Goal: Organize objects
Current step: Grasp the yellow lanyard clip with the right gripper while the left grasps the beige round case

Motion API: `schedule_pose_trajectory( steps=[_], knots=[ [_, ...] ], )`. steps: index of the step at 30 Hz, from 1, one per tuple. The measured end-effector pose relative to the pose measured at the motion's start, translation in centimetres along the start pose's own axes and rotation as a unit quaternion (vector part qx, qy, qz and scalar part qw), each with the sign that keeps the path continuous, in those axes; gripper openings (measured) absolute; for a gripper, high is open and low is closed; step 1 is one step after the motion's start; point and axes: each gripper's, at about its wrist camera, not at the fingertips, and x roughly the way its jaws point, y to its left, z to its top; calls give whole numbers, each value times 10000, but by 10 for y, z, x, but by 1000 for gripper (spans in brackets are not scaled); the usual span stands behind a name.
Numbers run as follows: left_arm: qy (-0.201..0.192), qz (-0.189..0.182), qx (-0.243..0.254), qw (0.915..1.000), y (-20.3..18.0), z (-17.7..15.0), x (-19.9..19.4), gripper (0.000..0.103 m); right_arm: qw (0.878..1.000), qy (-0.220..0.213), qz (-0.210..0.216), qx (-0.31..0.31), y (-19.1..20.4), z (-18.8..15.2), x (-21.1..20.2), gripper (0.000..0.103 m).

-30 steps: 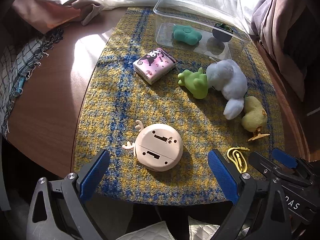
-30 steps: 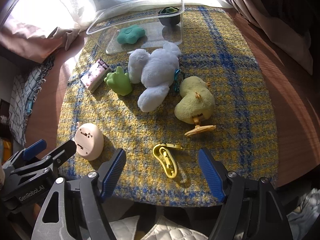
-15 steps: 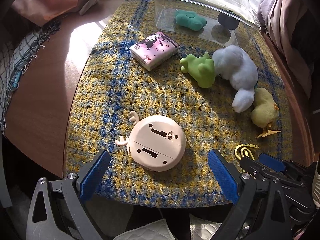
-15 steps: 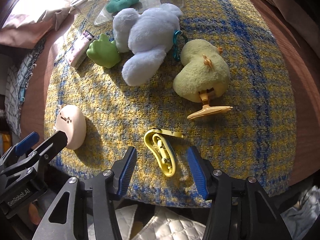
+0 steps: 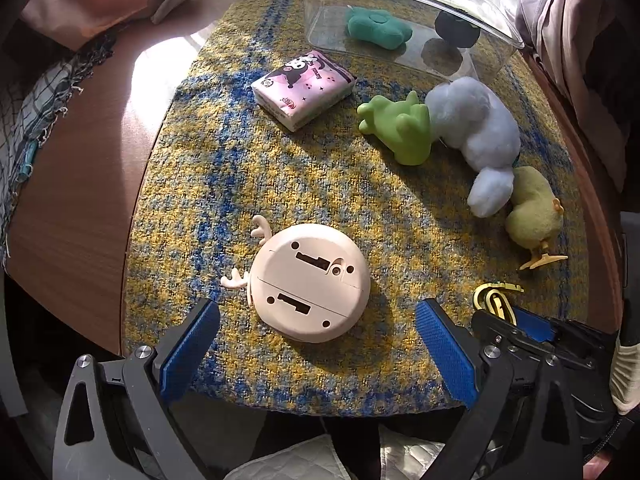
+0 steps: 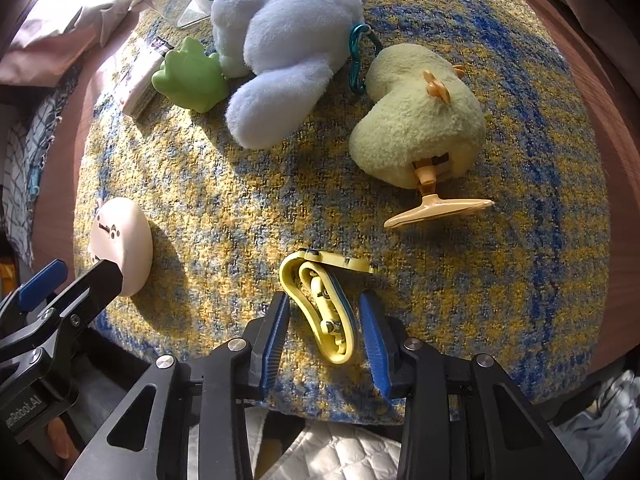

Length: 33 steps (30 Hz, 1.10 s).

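Low in the frame, our right gripper (image 6: 325,334) straddled the yellow plastic clip (image 6: 324,312), fingers narrowed but not touching. We judged closing came next. Our left gripper (image 5: 318,346) gaped wide before the round pink plastic toy (image 5: 310,282), holding nothing.

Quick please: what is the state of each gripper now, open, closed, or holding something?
Left gripper: open wide, holding nothing, with the pink round device ahead of its fingers.
Right gripper: partly open, fingers on either side of the yellow clip, not yet gripping it.
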Motion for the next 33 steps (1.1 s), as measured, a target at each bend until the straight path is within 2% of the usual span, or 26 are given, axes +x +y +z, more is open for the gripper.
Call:
schedule_pose_trajectory(
  steps=[6, 7, 11, 15, 18, 25, 30, 31, 33],
  knots=[
    [69, -71, 93, 9999, -4, -2, 1, 100, 10000, -18, 96, 19, -1, -4, -4, 27],
    [78, -74, 126, 9999, -5, -3, 1, 100, 9987, 88, 494, -99, 3, -2, -10, 26],
    [175, -240, 262, 9992, -10, -2, 0, 100, 9985, -3, 550, -38, 3, -7, -21, 22],
    [102, -149, 545, 9984, -16, 1, -5, 100, 9974, -158, 689, 117, 4, -7, -31, 22],
    [252, -376, 625, 9970, -14, 5, -4, 100, 9963, -229, 790, 251, 3, -5, -35, 21],
    [450, -410, 962, 9935, -15, 8, 4, 100, 9919, -477, 1035, 562, 15, 3, -53, 21],
    [610, -431, 1022, 9920, -14, 11, 15, 100, 9912, -533, 1021, 658, 19, 3, -57, 21],
    [652, -422, 1034, 9916, -13, 11, 18, 99, 9844, -540, 1426, 875, 27, 9, -57, 21],
    [721, -434, 1043, 9910, -12, 11, 24, 99, 9843, -534, 1417, 902, 21, 9, -56, 21]
  ],
)
